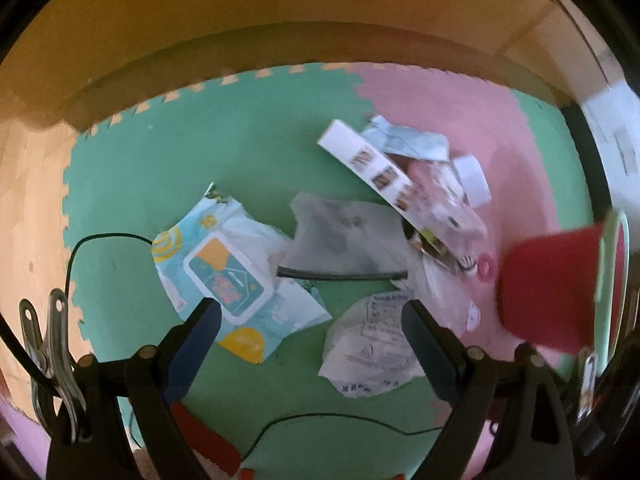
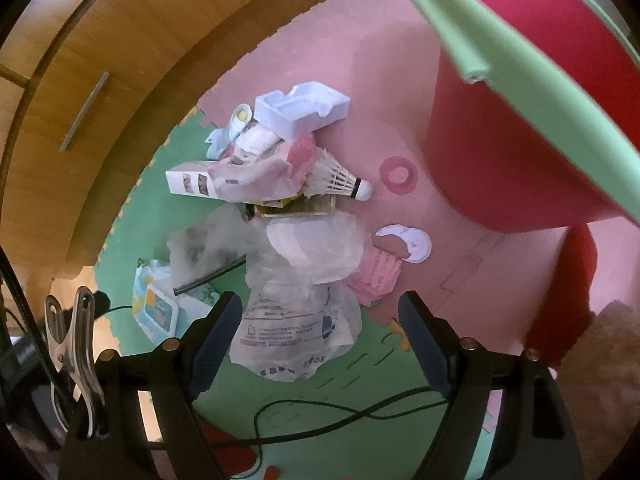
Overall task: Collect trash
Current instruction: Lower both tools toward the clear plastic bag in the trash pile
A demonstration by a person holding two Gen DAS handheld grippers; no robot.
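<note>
Trash lies scattered on a green and pink foam mat (image 1: 132, 200). A blue wet-wipes pack (image 1: 228, 272) lies just ahead of my left gripper (image 1: 312, 316), which is open and holds nothing. A crumpled white printed bag (image 1: 372, 344) lies near its right finger. A grey zip bag (image 1: 344, 240) and a long white box (image 1: 368, 164) lie beyond. My right gripper (image 2: 320, 316) hangs open above the same printed bag (image 2: 292, 332). Past it sit clear plastic (image 2: 316, 248), a shuttlecock (image 2: 340, 180), a white foam tray (image 2: 300, 108) and a pink paper (image 2: 376, 276). A red bin with a green rim (image 2: 532, 92) stands at upper right.
A wooden cabinet (image 2: 120, 60) with a metal handle borders the mat on the far side. A pink ring (image 2: 398, 176) and a white disc (image 2: 412, 244) lie on the pink tile. Thin black cables (image 2: 320, 412) trail under both grippers. The red bin (image 1: 552, 284) shows at the right in the left view.
</note>
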